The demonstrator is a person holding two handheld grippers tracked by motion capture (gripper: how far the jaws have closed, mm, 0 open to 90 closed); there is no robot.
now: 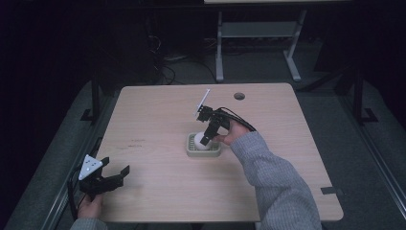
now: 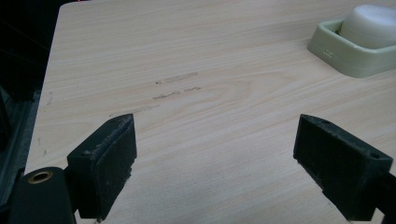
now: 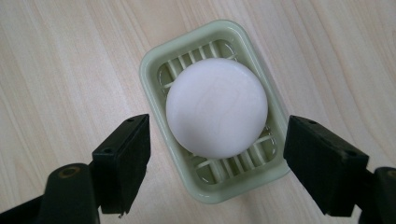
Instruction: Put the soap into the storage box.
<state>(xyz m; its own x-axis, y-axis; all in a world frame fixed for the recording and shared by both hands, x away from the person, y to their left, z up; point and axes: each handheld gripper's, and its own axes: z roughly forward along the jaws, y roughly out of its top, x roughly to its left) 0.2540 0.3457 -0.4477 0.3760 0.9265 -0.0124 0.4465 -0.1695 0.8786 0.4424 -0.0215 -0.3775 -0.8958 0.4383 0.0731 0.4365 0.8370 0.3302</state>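
Soap (image 3: 216,107), round, white, smooth

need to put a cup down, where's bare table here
Bare wood spans between the left tongs and the soap dish, and along the far edge beside the cable hole. It is crowded only where the right tongs hover over the soap.

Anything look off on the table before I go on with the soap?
Nothing serious. The round white soap lies flat in the green slatted dish, which sits askew to the table edges. Faint dark scuff marks show on the wood left of it.
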